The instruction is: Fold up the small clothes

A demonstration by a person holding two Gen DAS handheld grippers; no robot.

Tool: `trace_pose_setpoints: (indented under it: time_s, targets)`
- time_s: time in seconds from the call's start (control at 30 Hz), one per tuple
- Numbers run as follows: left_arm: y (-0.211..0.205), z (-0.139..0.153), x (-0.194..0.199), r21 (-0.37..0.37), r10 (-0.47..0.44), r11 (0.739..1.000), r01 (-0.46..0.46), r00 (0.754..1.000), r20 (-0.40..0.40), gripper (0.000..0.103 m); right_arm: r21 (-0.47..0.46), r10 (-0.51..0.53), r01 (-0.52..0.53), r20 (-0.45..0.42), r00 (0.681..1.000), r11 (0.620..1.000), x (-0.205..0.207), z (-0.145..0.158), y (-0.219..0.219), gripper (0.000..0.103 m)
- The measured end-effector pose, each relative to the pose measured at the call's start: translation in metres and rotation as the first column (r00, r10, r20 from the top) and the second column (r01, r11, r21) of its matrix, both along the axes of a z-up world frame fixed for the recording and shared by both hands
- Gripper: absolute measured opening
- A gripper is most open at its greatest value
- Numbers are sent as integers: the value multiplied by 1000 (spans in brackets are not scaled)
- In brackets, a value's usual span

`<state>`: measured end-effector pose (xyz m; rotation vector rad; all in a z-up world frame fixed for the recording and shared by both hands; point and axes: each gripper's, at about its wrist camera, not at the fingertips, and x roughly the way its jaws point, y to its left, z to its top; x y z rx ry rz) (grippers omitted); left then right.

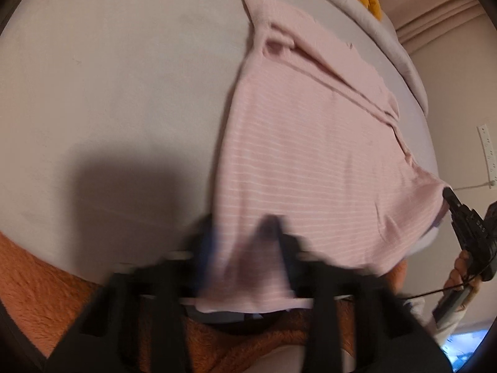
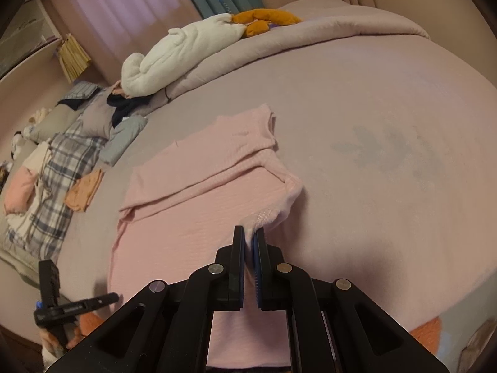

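Left tool: blurred, nearest the lens, clamped on the near hem of the pink striped garment. Right tool: jaws drawn narrow, pinching a bunched edge of the same garment at its near right side; also visible from the left wrist view at the garment's right corner. Garment: spread on the lilac bed sheet, near edge lifted off the bed by both tools, far part folded over itself, sleeve doubled across the body. Left of garment: plaid blanket, orange folded cloth, mixed clothes. Beyond garment: folded quilt carrying a white plush item and a mustard one. Farthest: curtains.
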<state>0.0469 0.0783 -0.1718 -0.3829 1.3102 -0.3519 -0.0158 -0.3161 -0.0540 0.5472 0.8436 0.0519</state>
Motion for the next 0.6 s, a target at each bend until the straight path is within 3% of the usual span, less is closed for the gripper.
trace_pose_setpoints:
  time_s: [0.1, 0.23, 0.37, 0.5, 0.6]
  targets:
    - [2, 0, 2, -47, 13, 999, -14, 1000, -27, 6, 6, -2, 2, 3, 1000, 1000, 3, -1, 0, 7]
    - [-8, 39, -4, -89, -23, 996, 31, 996, 92, 6, 13, -3, 3, 14, 1000, 1000, 4, 3, 0, 7]
    - [-4, 82, 12, -146, -1, 989, 34, 976, 217, 6, -4, -16, 16, 42, 999, 1000, 11, 14, -8, 7]
    - [3, 102, 46, -129, 70, 991, -31, 948, 312, 7, -21, -45, 47, 61, 997, 999, 31, 21, -21, 7]
    - [-2, 95, 71, -76, 87, 995, -66, 943, 320, 7, -41, -55, 57, 49, 997, 998, 52, 14, -27, 7]
